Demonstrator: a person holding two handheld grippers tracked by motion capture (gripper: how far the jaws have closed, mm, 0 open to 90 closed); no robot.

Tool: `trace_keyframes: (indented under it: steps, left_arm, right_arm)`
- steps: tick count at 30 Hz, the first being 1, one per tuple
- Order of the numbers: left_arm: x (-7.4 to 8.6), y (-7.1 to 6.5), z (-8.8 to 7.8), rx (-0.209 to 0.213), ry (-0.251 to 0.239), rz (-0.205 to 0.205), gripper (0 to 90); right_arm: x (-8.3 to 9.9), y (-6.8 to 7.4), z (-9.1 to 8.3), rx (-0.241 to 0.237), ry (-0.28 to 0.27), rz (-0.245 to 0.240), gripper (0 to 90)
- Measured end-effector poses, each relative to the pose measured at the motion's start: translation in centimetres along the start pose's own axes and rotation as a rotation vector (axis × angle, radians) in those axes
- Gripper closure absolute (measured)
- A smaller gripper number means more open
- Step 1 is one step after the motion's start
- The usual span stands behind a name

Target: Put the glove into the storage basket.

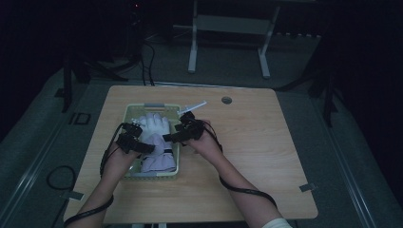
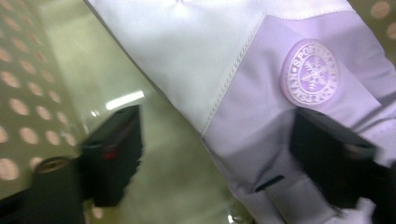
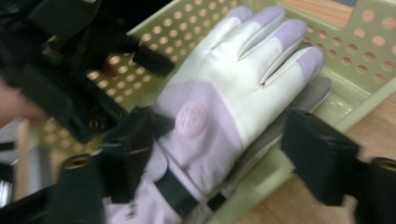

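In the high view, a pale green perforated basket (image 1: 130, 112) sits on the wooden counter (image 1: 256, 152) toward its left edge, and a white and lilac glove (image 1: 157, 142) lies flat inside it, fingers pointing to the far edge. The left gripper (image 1: 142, 147) hangs over the basket's near left part, at the glove's cuff, and the right gripper (image 1: 173, 137) reaches in over the basket's right rim; whether either touches the glove cannot be told from here. In the left gripper view, the two black jaws stand wide apart, the left one over the bare basket floor (image 2: 159, 186), the right one in front of the glove's (image 2: 243, 93) lilac cuff by its round embroidered badge (image 2: 311, 72); neither pad presses the fabric. In the right gripper view, the jaws are likewise spread wide on either side of the glove (image 3: 233, 93), one at the cuff side and one over the basket's rim (image 3: 355, 112), gripping nothing. The left gripper (image 3: 144, 58) shows at the upper left, over the basket.
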State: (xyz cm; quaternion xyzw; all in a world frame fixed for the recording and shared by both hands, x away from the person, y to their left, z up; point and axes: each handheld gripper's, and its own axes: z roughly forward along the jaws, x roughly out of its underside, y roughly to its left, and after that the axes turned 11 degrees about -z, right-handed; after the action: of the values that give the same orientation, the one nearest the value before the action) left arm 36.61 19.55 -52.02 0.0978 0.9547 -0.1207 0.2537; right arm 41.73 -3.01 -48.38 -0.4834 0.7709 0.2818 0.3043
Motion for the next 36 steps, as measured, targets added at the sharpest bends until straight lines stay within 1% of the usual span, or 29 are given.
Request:
trace_keyframes:
  steps: [1, 2, 3, 4, 8, 10, 11, 13, 16, 17, 18, 19, 25, 29, 31, 33, 36]
  left_arm:
    - [0.0, 0.0, -0.2, 0.006, -0.01, -0.001, 14.5]
    - [0.1, 0.1, -0.4, 0.024, -0.024, -0.008, 12.1]
    - [0.1, 0.1, -0.6, 0.051, -0.032, -0.006, 3.3]
    - [0.2, 0.1, -0.8, 0.064, -0.052, -0.006, 0.0]
    - [0.5, -0.7, -1.8, 0.087, -0.121, 0.015, 0.0]
    - [0.5, -1.2, -2.1, 0.118, -0.144, 0.017, 0.0]
    - [0.5, -1.5, -2.2, 0.128, -0.151, 0.011, 0.0]
    - [0.6, -2.2, -2.6, 0.139, -0.185, 0.019, 0.0]
    - [0.5, -2.9, -2.9, 0.142, -0.201, 0.03, 0.0]
    - [0.5, -3.5, -3.2, 0.157, -0.213, 0.036, 0.0]
    - [0.5, -3.5, -3.2, 0.157, -0.213, 0.036, 0.0]
    - [0.4, -4.4, -3.4, 0.172, -0.222, 0.051, 0.0]
    - [0.1, -6.6, -3.4, 0.207, -0.225, 0.088, 0.0]
    - [0.2, -8.0, -3.3, 0.24, -0.227, 0.11, 0.0]
    - [0.2, -8.8, -3.2, 0.264, -0.223, 0.125, 0.0]
    - [0.2, -9.7, -3.1, 0.302, -0.226, 0.131, 0.0]
    - [0.3, -11.0, -2.9, 0.334, -0.23, 0.163, 0.0]
  right_arm:
    - [0.1, -0.1, -0.3, -0.001, -0.009, -0.01, 20.4]
    - [0.2, -0.3, -0.6, 0.002, -0.013, -0.008, 20.5]
    - [0.4, -0.4, -0.9, 0.01, -0.014, -0.02, 20.0]
    - [0.5, -0.5, -1.1, 0.008, -0.012, -0.032, 18.8]
    - [1.3, -0.9, -1.8, -0.005, -0.04, -0.042, 16.7]
    - [1.7, -1.1, -2.2, 0.0, -0.049, -0.048, 16.5]
    - [1.9, -1.1, -2.3, -0.002, -0.049, -0.043, 15.7]
    - [2.3, -1.2, -2.7, 0.005, -0.047, -0.048, 15.3]
    - [2.6, -1.3, -3.0, 0.01, -0.044, -0.053, 14.7]
    - [2.8, -1.4, -3.2, 0.018, -0.044, -0.055, 14.7]
    - [3.0, -1.5, -3.6, 0.022, -0.044, -0.054, 14.7]
    - [3.2, -1.6, -3.9, 0.025, -0.047, -0.055, 14.7]
    - [4.1, -1.9, -5.1, 0.043, -0.042, -0.065, 14.1]
    - [4.7, -2.3, -6.0, 0.056, -0.046, -0.065, 14.1]
    - [5.1, -2.4, -6.5, 0.061, -0.044, -0.067, 14.1]
    - [5.5, -2.6, -7.0, 0.071, -0.042, -0.067, 14.1]
    - [6.2, -2.8, -7.6, 0.086, -0.04, -0.071, 14.1]
